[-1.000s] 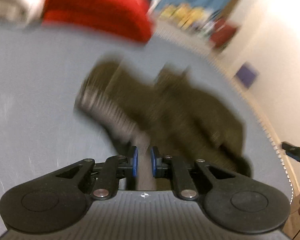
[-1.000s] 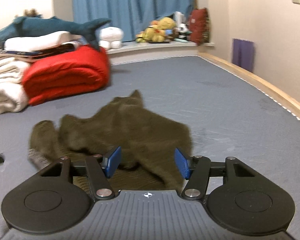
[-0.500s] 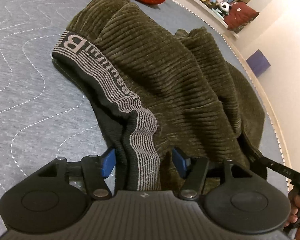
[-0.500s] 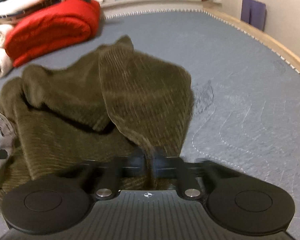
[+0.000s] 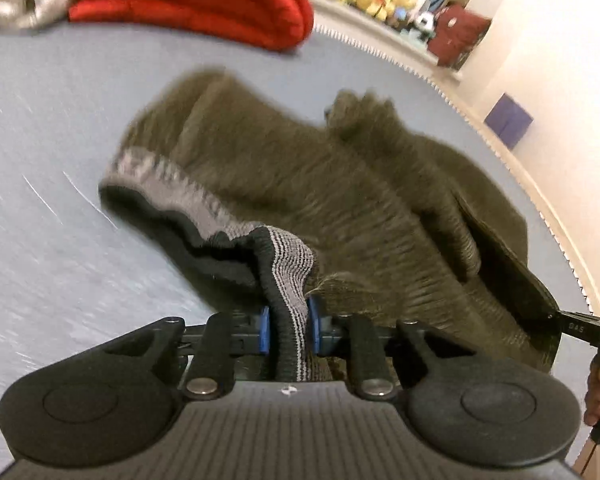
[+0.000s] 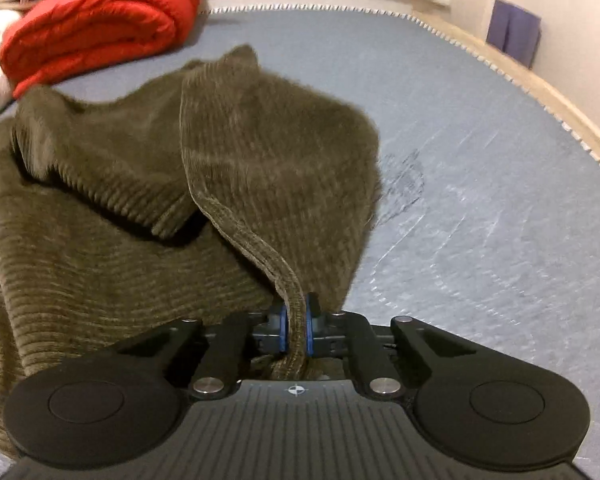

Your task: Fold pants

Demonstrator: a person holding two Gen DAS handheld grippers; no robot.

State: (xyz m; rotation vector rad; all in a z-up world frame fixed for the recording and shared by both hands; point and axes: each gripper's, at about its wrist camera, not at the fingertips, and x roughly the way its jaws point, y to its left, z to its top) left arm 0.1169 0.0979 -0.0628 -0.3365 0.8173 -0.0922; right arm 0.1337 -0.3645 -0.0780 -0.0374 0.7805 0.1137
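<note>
Left hand-held gripper (image 5: 287, 330) closing on waistband (image 5: 288, 264); right hand-held gripper (image 6: 295, 330) pinching hem (image 6: 284, 280): 2 edge grips to spread pants (image 6: 140, 208) on bed (image 6: 480, 220).

Olive-green ribbed pants (image 5: 340, 200), crumpled in a loose heap on the grey bed (image 5: 40, 260). Grey-and-black striped waistband (image 5: 172, 196) curling from 9 o'clock of the heap down to 6 o'clock, where pinched between blue fingers (image 5: 265, 330). In the right wrist view, a stitched hem (image 6: 260, 240) running from the heap's middle down to 6 o'clock, clamped there too; one fold draped over another, a point sticking up at 12 o'clock.
</note>
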